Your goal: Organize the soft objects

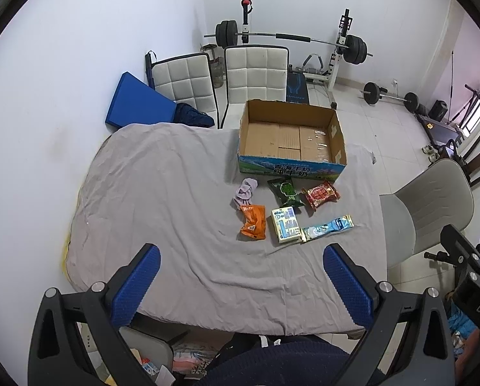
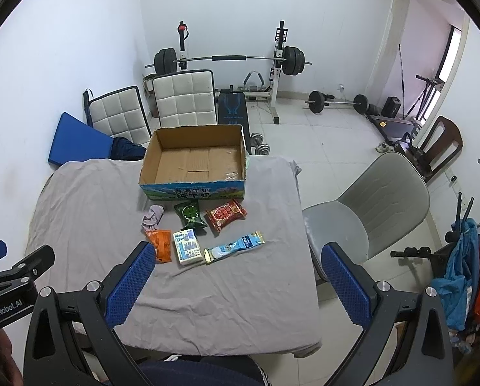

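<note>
A: What sits on the grey wrinkled cloth covering the table (image 1: pixel 162 193)?

B: An open brown cardboard box with a blue printed front (image 1: pixel 291 143) at the far side, its bottom bare. Just in front of it lies a loose cluster: a crumpled pale lilac cloth bundle (image 1: pixel 244 191), a glossy orange snack pouch (image 1: pixel 253 222) touching its near end, a dark green puffed packet (image 1: pixel 285 191), a red crinkled packet (image 1: pixel 321 194), a cream-and-blue tissue pack (image 1: pixel 285 225) and a long light-blue foil sachet (image 1: pixel 328 227).

A: Is that lilac thing a sock?

B: Possibly; it's too small to tell. It is bunched and folded on itself.

A: And the grippers?

B: The left gripper (image 1: pixel 241 276) hovers over the near part of the cloth, blue-padded fingers spread wide, nothing between them. The right gripper (image 2: pixel 238 273) is likewise spread and holds nothing, its left pad (image 2: pixel 131 284) overlapping the orange pouch in view.
</note>
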`<control>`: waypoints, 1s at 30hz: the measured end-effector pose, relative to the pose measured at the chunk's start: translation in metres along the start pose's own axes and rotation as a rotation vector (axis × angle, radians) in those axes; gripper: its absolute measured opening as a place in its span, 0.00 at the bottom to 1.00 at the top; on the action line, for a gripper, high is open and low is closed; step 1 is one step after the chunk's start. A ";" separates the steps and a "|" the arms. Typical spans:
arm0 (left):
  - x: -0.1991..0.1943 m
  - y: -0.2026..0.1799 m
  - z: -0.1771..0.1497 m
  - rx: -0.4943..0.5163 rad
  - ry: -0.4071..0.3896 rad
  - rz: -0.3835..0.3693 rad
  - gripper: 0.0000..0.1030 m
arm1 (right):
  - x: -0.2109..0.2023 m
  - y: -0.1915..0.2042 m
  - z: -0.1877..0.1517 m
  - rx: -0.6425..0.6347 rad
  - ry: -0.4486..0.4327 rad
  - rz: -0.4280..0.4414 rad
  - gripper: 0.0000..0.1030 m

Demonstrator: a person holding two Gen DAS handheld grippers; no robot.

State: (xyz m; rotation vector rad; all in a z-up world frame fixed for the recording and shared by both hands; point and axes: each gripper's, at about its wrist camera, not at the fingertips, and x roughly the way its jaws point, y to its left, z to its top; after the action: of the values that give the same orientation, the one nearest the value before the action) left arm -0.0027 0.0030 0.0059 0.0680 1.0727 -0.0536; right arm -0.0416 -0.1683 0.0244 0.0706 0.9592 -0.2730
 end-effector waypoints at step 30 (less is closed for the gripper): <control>-0.009 -0.009 0.012 0.003 -0.038 0.001 1.00 | -0.001 -0.006 0.002 0.005 -0.014 0.008 1.00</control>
State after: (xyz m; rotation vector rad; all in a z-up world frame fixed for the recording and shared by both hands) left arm 0.0026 -0.0072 0.0191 0.0705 1.0343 -0.0554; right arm -0.0416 -0.1748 0.0266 0.0765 0.9442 -0.2684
